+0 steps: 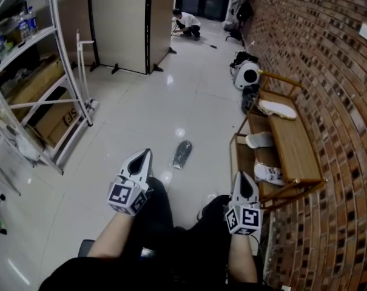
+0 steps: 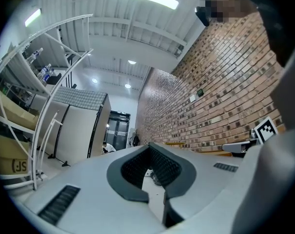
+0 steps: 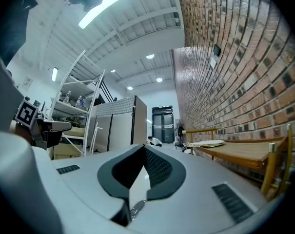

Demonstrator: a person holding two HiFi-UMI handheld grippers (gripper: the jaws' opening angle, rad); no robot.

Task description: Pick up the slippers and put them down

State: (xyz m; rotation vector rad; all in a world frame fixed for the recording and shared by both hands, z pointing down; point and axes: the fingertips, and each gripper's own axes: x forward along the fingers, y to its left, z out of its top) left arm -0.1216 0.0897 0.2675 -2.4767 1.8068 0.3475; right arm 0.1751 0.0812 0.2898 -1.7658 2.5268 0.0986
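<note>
A grey slipper (image 1: 182, 154) lies alone on the white floor, ahead of and between my two grippers. White slippers rest on the wooden shoe rack (image 1: 301, 156) by the brick wall: one (image 1: 278, 108) on its top, two (image 1: 259, 140) (image 1: 269, 173) on its lower shelf. My left gripper (image 1: 144, 155) (image 2: 149, 147) is shut and holds nothing, left of and short of the grey slipper. Beside the near end of the rack my right gripper (image 1: 244, 177) (image 3: 143, 146) also has its jaws together and empty. A dark shape (image 2: 154, 178), maybe the grey slipper, shows through the left jaws' cut-out.
A white metal shelving unit (image 1: 31, 96) with cardboard boxes stands at the left. Beige partition panels (image 1: 119, 23) stand farther back. A person (image 1: 186, 24) crouches on the floor far away. A white round appliance (image 1: 248, 75) and bags sit beyond the rack along the brick wall (image 1: 329, 53).
</note>
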